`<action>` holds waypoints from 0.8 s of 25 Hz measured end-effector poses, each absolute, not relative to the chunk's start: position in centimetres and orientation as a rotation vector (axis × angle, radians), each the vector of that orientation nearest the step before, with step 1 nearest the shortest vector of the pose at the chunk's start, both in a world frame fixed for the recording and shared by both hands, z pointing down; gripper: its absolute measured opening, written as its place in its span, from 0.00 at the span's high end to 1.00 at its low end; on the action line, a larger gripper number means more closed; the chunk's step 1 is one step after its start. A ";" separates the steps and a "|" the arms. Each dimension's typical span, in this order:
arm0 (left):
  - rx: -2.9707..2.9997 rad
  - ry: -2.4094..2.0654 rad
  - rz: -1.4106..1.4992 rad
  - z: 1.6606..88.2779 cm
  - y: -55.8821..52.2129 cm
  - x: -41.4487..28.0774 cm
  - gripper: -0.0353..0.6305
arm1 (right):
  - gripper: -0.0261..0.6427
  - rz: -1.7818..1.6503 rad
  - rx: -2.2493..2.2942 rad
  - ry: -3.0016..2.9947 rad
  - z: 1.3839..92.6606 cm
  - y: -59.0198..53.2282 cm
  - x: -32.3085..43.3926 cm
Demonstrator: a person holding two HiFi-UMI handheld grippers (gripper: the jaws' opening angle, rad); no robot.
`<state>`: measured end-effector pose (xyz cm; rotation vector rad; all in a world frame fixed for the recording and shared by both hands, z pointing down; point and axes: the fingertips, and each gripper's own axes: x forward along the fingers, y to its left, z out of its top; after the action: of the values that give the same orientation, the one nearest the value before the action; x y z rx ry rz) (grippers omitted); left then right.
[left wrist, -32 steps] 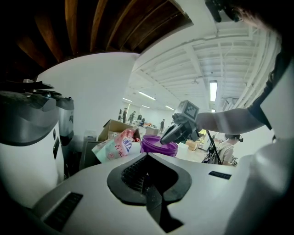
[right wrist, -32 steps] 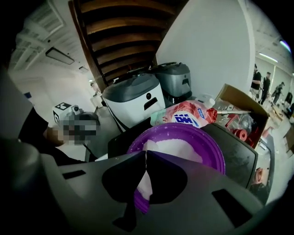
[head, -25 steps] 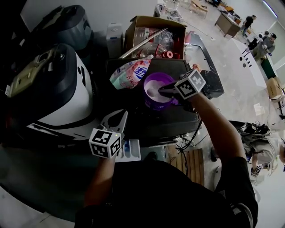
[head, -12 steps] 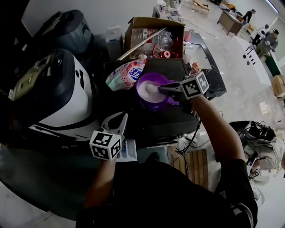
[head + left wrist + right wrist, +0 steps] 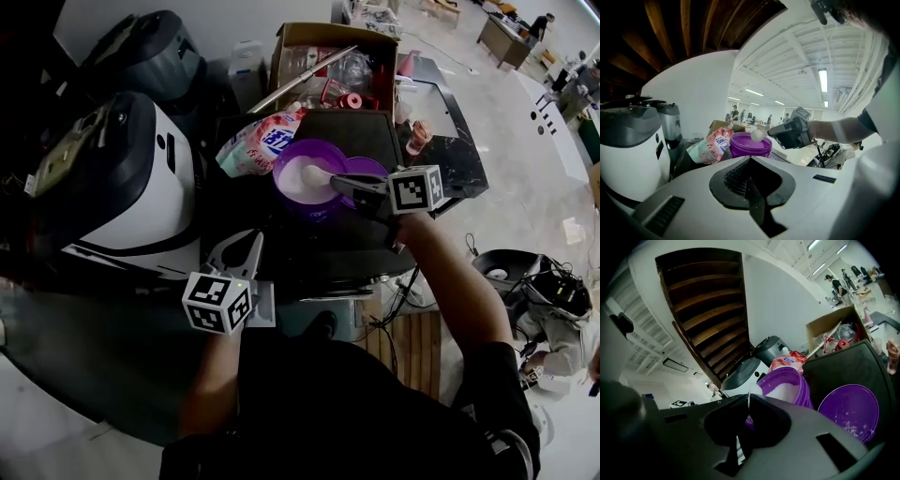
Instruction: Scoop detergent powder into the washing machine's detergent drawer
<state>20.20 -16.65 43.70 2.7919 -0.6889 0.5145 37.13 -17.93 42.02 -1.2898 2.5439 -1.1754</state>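
Note:
A purple tub (image 5: 292, 180) of white detergent powder stands on the dark washing machine top (image 5: 347, 246); it also shows in the left gripper view (image 5: 750, 145) and the right gripper view (image 5: 787, 386). My right gripper (image 5: 349, 184) is shut on the thin handle of a white scoop (image 5: 312, 174), whose heaped bowl hangs over the tub. The scoop (image 5: 757, 135) and right gripper (image 5: 793, 133) show from the left gripper view. My left gripper (image 5: 241, 255) is shut with nothing in it, low at the machine's front beside the pale detergent drawer (image 5: 266, 307).
The tub's purple lid (image 5: 367, 169) lies right of it. A pink-and-white detergent bag (image 5: 255, 145) lies to the tub's left. Behind stands a cardboard box (image 5: 328, 54) of clutter. A white-and-black appliance (image 5: 122, 192) fills the left. Cables (image 5: 412, 281) and a wooden pallet (image 5: 410, 345) lie on the floor.
The scoop has come up out of the powder with a white heap on it, and the right gripper has drawn back a little to the right. The left gripper has stayed put.

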 end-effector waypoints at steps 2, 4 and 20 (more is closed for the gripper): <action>2.789 -0.713 0.524 43.6 -16.3 19.9 0.94 | 0.93 -1.166 -1.286 2.514 42.0 -17.8 37.5; 2.782 -0.734 0.529 43.6 -16.1 19.5 0.94 | 0.93 -1.160 -1.292 2.481 42.2 -17.7 37.9; 2.768 -0.833 0.470 42.5 -17.3 13.0 0.94 | 0.93 -1.088 -1.256 2.415 39.2 -18.0 35.7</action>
<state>13.02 -17.27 42.54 2.7677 -0.8327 0.4698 35.68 -17.95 39.18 -1.2565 2.4152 -1.0882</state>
